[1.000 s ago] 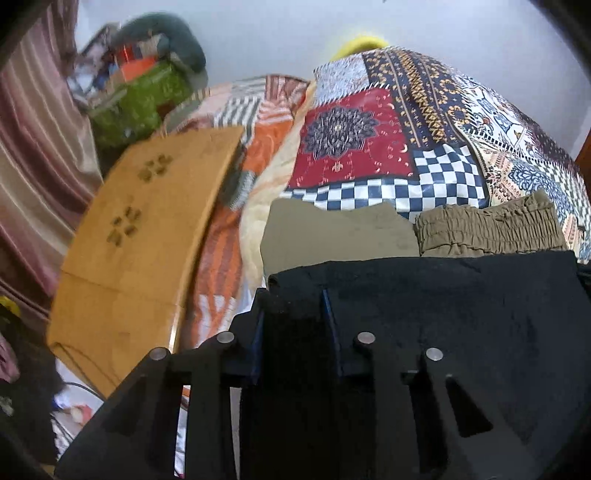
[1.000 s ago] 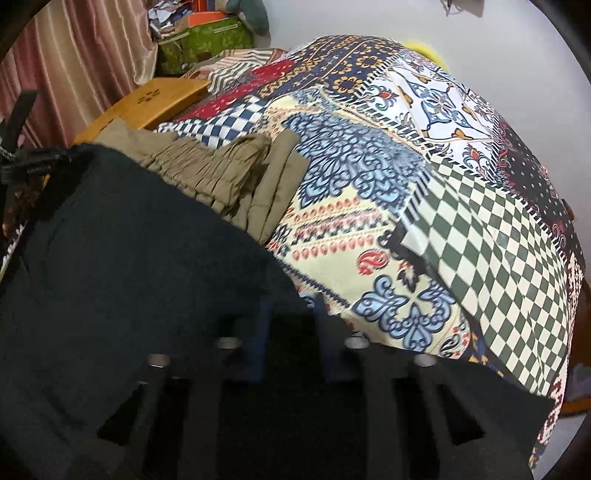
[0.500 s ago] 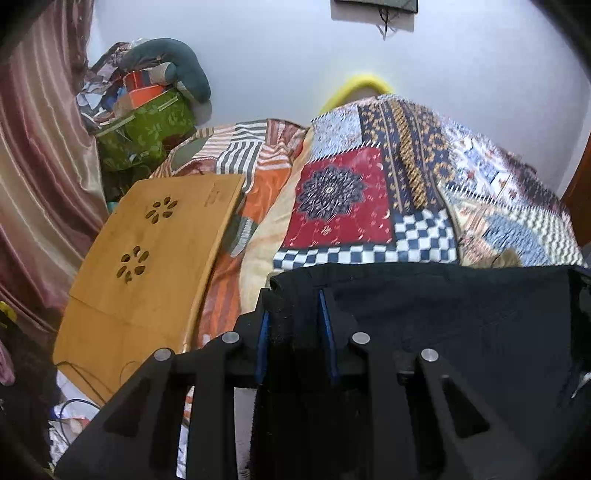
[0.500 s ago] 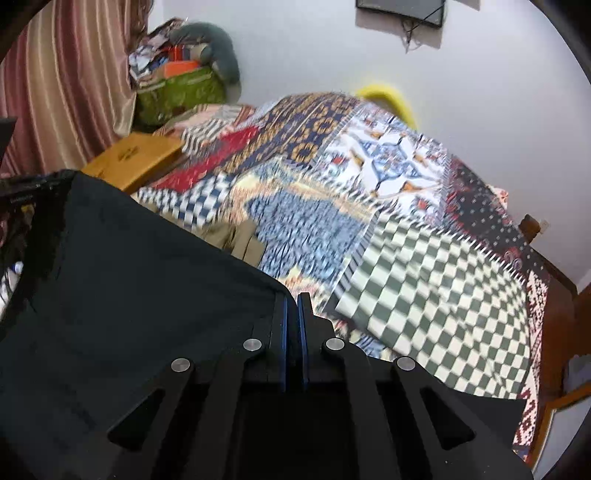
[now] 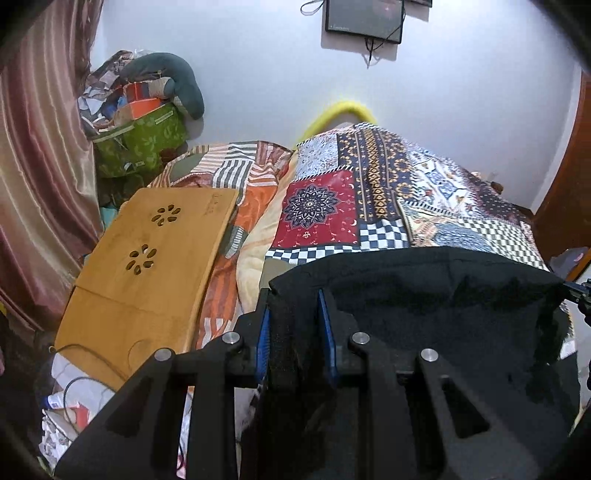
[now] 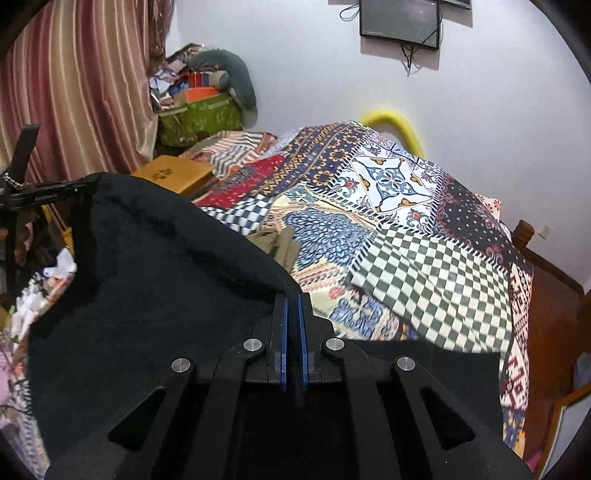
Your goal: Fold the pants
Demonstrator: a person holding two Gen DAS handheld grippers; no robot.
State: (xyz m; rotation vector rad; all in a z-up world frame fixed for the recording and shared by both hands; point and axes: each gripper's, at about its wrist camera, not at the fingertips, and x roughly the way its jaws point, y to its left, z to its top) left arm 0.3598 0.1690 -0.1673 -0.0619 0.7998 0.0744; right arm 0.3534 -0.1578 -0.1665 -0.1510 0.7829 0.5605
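Slippage worried us: left gripper [image 5: 295,325] and right gripper [image 6: 292,332] each pinched black pants [image 5: 443,314] aloft over the quilt [image 6: 406,221].

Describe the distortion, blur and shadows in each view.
Left wrist view: fisheye bends the wooden board; dark vignette at the corners; the black pants lose detail. Right wrist view: the quilt bulges like a dome, slight blur low down; the wall screen casts a soft shadow.

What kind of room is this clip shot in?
Most likely a lived-in bedroom: a bed under a patchwork quilt fills the view, striped curtains hang along one side, and a small screen is mounted on the wall, with bags piled in the corner.
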